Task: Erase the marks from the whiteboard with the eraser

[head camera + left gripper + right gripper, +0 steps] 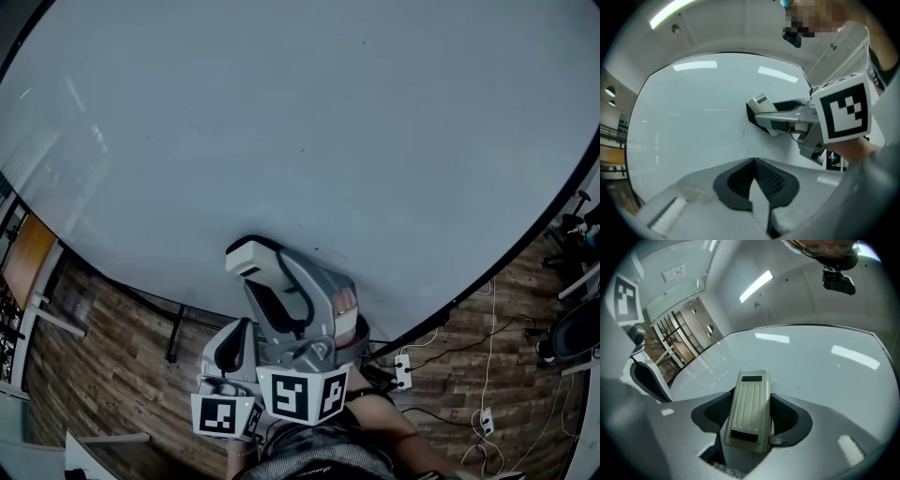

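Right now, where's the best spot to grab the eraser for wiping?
By its two long sides, coming from the back end, as the right gripper holds it. The eraser is a narrow block, so the jaws span its width and leave the wiping face free.

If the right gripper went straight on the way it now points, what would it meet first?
The whiteboard. The eraser clamped in the right gripper leads, so its front end would touch first. It looks close to the board, though depth is unclear.
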